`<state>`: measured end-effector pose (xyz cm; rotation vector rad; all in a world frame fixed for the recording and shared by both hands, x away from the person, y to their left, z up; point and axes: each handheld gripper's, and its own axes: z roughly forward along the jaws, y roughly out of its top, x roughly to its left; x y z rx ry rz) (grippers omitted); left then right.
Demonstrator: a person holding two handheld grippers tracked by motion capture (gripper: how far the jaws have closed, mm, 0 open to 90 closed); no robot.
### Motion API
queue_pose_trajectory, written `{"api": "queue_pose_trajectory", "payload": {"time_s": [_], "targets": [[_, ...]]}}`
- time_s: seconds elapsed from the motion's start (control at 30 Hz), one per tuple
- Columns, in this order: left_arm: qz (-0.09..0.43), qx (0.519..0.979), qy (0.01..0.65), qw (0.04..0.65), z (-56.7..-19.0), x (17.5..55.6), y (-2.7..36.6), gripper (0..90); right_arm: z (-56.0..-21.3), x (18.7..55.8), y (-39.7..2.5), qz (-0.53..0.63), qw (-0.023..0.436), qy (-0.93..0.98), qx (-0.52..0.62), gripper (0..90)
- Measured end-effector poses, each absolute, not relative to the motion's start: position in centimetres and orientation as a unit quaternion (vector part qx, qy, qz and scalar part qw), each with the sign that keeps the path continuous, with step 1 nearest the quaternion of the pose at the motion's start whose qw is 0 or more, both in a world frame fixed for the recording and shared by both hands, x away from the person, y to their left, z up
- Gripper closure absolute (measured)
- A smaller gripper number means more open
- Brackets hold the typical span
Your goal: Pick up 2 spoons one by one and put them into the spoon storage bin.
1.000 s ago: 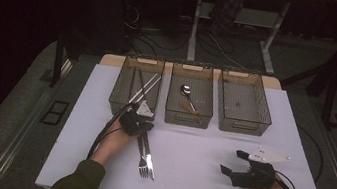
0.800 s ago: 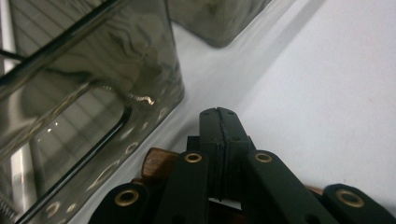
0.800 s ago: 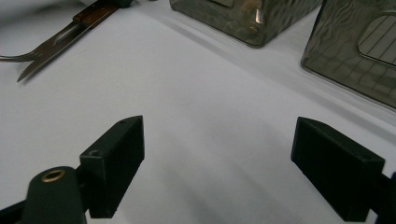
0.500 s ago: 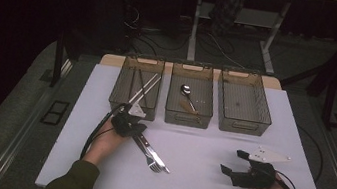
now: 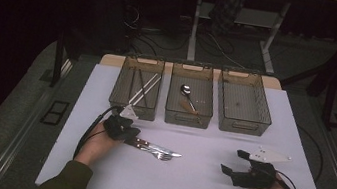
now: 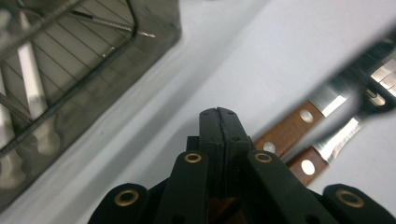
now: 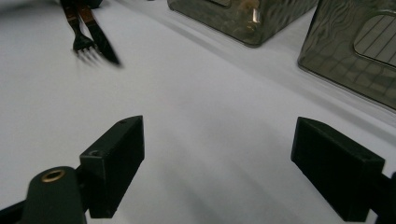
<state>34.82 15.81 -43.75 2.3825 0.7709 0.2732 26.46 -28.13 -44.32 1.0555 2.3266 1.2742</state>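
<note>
A: What is the left hand-held gripper doing?
B: Lying clenched beside the knife and fork on the surface, near the baskets.
A: And the right hand-held gripper?
B: Resting with its jaws gaping wide, well apart.

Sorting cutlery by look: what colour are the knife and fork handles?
Reddish-brown wood with silver rivets on the knife handle and fork handle, best in the left gripper view.

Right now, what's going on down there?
Left gripper shut beside knife and fork handles. Right gripper open, idle. Nothing in the way.
</note>
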Motion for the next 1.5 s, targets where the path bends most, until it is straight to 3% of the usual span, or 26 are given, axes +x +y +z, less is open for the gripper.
{"api": "queue_pose_trajectory", "payload": {"time_s": [0.8, 1.13, 1.5], "targets": [[0.067, 0.906, 0.281, 0.309, -43.6, 31.5, 17.2, 88.5, -44.1, 26.3, -28.0, 0.443, 0.148, 0.806, 0.363, 16.7], [0.08, 0.89, 0.284, 0.348, -42.0, 30.3, 16.9, 71.9, -44.1, 26.3, -28.0, 0.442, 0.15, 0.807, 0.361, 16.7], [0.071, 0.897, 0.265, 0.347, -43.1, 29.0, 14.9, 70.7, -44.0, 26.2, -28.0, 0.443, 0.149, 0.807, 0.361, 16.7]]}}
